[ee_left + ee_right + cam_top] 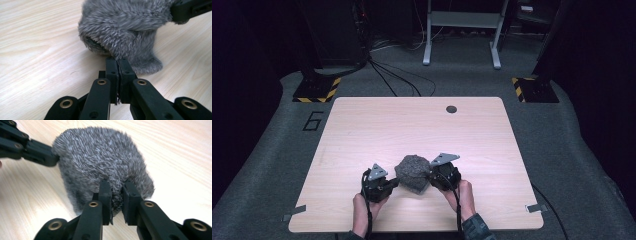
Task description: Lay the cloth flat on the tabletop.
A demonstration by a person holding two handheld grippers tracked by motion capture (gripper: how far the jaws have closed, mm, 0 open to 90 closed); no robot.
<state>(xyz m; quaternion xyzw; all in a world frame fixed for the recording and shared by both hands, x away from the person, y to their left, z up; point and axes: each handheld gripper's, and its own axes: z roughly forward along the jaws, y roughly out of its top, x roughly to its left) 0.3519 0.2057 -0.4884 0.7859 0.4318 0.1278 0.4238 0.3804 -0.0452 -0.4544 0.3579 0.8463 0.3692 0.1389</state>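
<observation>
1. Left hand-held gripper (395, 183) sat at the near bench (362, 125) edge, jaws pinched tight on the grey furry cloth (413, 171).
2. Right hand-held gripper (430, 176) gripped a fold on the cloth's opposite side, jaws slightly apart.
3. Cloth lay bunched between them.

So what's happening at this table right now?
A person at a wooden table is working a grey furry fabric item with a hand-held claw on each side. The left claw is pinched shut on a thin edge of the fur. The right claw grips a thicker tuft on the opposite side, fur bunched between its jaws. The item sits in a rumpled mound on the table near the person's edge, held from both sides.
</observation>
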